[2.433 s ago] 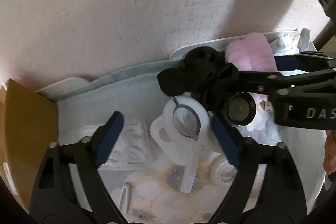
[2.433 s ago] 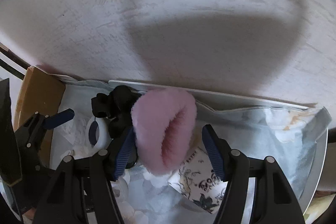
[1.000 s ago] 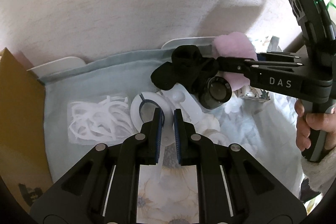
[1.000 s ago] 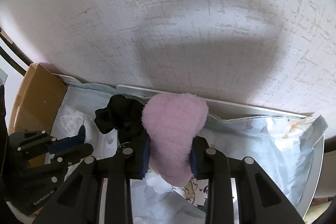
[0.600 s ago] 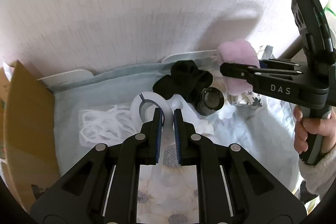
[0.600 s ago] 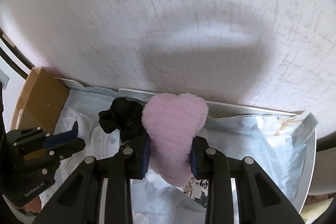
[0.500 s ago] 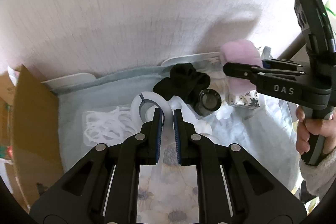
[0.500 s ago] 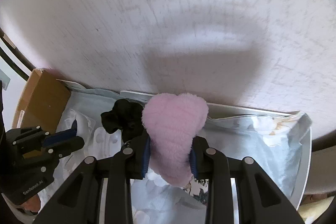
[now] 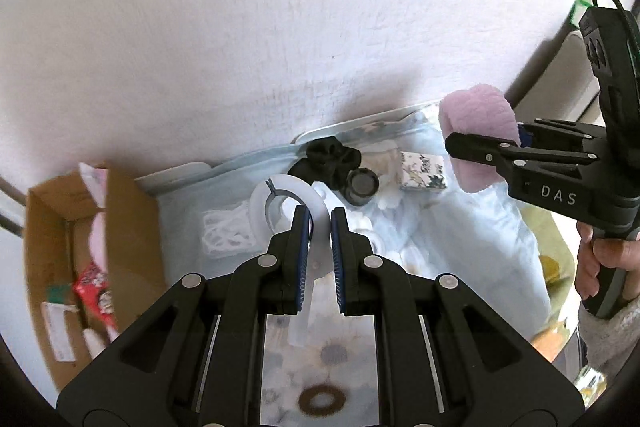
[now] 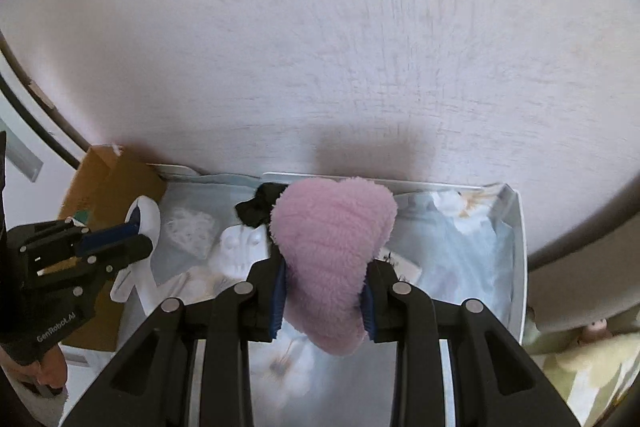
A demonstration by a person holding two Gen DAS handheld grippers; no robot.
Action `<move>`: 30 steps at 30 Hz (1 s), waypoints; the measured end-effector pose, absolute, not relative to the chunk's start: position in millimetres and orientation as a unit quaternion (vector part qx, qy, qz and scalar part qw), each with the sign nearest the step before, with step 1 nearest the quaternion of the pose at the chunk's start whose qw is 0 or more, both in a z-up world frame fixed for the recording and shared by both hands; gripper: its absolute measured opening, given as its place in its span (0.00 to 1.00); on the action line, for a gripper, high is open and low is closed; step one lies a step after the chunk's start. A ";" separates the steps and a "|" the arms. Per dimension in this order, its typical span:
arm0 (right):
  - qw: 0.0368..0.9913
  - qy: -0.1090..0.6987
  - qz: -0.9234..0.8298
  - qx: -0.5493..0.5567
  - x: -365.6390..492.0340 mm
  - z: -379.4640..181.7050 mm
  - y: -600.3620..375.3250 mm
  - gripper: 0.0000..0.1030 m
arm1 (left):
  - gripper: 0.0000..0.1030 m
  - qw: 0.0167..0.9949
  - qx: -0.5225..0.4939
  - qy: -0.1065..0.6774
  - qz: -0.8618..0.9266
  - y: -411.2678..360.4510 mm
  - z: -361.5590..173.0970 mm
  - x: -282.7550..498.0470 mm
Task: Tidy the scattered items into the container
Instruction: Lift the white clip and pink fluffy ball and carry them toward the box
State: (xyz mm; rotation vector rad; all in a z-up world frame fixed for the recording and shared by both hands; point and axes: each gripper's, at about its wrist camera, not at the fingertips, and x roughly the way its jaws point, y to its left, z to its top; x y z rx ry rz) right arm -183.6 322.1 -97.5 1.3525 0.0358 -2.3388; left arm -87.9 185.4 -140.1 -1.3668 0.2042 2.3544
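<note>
**Both grippers loaded above the floral sheet**

At the far left edge of the light-blue floral sheet (image 9: 472, 227) you have the open cardboard box (image 9: 132, 219), the container, standing against the wall with a red packet (image 9: 94, 285) and other items already inside.

Just right of the box, your left gripper (image 9: 320, 227) has its jaws clenched on a white plastic ring piece (image 9: 276, 199), whose loop sticks up past the fingertips. A clear bag of white loops (image 9: 228, 233) lies on the sheet beneath it.

Toward the middle of the sheet's far edge, a black scrunchie (image 9: 328, 157) touches a small dark round jar (image 9: 362, 185), with a patterned packet (image 9: 424, 169) just beside it.

On the right, your right gripper (image 10: 323, 291) is grasping the pink fluffy scrunchie (image 10: 332, 243), squeezed between the blue pads and clear of the sheet. Your hand (image 9: 604, 259) wraps that gripper's handle.
</note>
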 end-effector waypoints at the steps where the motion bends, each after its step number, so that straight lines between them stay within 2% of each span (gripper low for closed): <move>1: 0.218 0.020 -0.847 0.484 -176.4 -89.3 318.4 0.27 | 0.09 0.205 -0.488 0.074 0.845 181.8 -134.1 -83.8; 9: 0.233 0.033 -0.863 0.447 -151.3 -38.6 310.2 0.27 | 0.09 0.176 -0.466 0.049 0.865 134.7 -94.8 -61.8; 12: 0.253 0.015 -0.863 0.438 -143.9 -23.8 295.8 0.27 | 0.09 0.159 -0.460 0.040 0.873 111.2 -85.3 -59.7; 19: 0.308 0.042 -0.855 0.414 -137.2 -3.4 219.6 0.28 | 0.09 0.092 -0.448 -0.004 0.889 41.6 -64.8 -56.0; 26: 0.382 0.072 -0.828 0.404 -129.6 -5.5 134.6 0.28 | 0.09 0.025 -0.447 -0.009 0.894 -18.7 -62.8 -45.7; 30: 0.418 0.092 -0.802 0.417 -123.0 -24.5 85.2 0.27 | 0.09 0.003 -0.461 -0.016 0.887 -45.0 -78.9 -37.2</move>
